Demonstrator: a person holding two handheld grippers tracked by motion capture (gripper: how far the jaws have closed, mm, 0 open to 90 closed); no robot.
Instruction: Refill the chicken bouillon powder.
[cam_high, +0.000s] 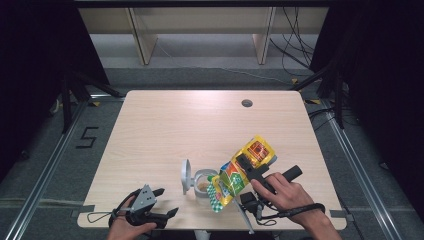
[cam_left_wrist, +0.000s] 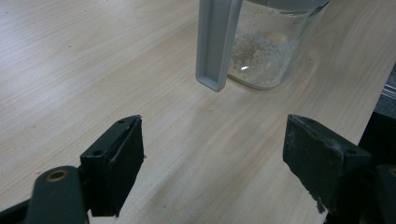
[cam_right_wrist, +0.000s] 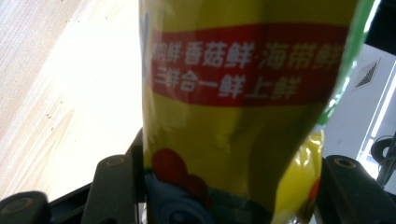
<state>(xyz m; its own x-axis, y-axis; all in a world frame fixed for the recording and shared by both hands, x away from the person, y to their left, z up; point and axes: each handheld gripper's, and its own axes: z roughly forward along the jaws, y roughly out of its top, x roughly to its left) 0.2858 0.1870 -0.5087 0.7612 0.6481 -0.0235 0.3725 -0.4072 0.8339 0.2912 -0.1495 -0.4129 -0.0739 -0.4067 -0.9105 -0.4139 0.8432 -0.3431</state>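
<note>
Right tool grips a yellow seasoning bag tipped over an open jar, barely filled; left tool, at seven o'clock, gapes empty.

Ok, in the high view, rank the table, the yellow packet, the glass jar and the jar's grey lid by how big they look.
1. table, by far the largest.
2. yellow packet, clamped in the right gripper and tilted over the jar.
3 and 4. glass jar and grey lid: too alike to rank; the packet hides part of the jar and the lid stands edge-on.

Left gripper low, jaws wide apart; right gripper tilted, jaws seemingly clamped.
</note>
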